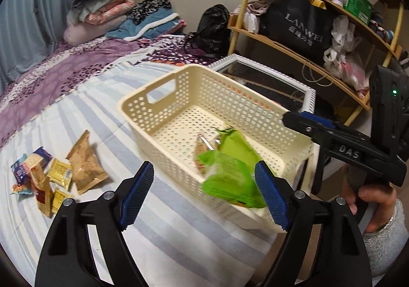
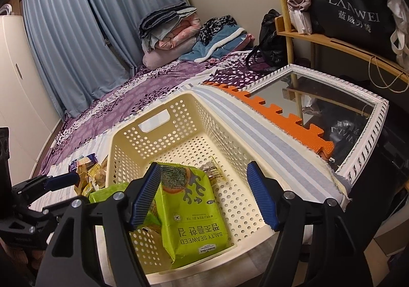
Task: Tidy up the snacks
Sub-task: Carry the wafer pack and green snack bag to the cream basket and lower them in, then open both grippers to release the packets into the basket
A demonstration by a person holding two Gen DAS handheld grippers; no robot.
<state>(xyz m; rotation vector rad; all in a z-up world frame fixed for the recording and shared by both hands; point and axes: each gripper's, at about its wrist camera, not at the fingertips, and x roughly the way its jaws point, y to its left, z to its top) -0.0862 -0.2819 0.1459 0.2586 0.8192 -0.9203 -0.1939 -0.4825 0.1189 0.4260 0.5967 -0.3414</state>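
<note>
A cream perforated basket (image 1: 230, 98) (image 2: 158, 138) stands on the striped bedcover. My left gripper (image 1: 204, 196) is open above its near wall, and a blurred green packet (image 1: 230, 182) hangs loose between the pads, close to the right finger. Another green packet (image 1: 237, 146) and a clear-wrapped snack (image 1: 202, 149) lie inside. My right gripper (image 2: 203, 197) is open over the basket. A green seaweed packet (image 2: 191, 210) lies below it in the basket, its edge beside the left pad. Loose snack packets (image 1: 51, 174) (image 2: 89, 172) lie on the bed left of the basket.
A white-framed mirror (image 1: 268, 82) (image 2: 332, 113) lies beyond the basket beside an orange foam mat (image 2: 281, 118). A wooden shelf (image 1: 306, 31) holds bags. Folded blankets (image 1: 102, 6) and a black bag (image 1: 212, 29) sit at the bed's far end. A person's hand (image 1: 370, 200) holds the right gripper.
</note>
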